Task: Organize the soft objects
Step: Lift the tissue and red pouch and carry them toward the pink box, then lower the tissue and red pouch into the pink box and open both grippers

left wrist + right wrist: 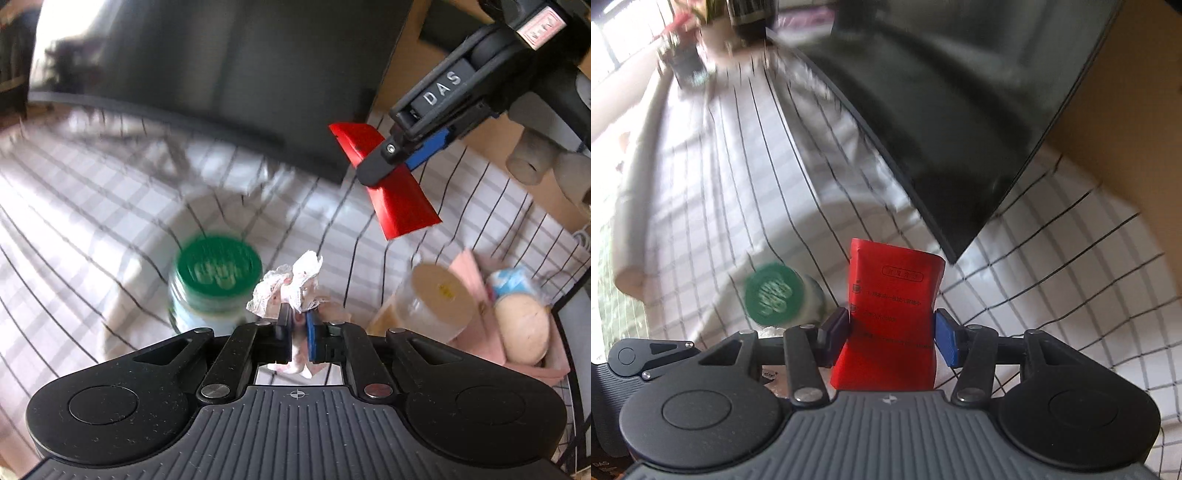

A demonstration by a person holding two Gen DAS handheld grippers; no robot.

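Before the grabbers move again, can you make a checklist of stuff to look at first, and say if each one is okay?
1. Left gripper pinches the white lacy cloth scrap: ok, jaws shut on it.
2. Right gripper holds the red foil packet: ok, squeezed between both pads.
3. Grippers apart from each other: ok, the right one hangs above and to the side in the left view.
4. Green-lidded glass jar upright on the checked tablecloth: ok, though it sits close under the cloth scrap.
5. Room in the pink box for more soft things: cannot tell, blurred and partly cut off.
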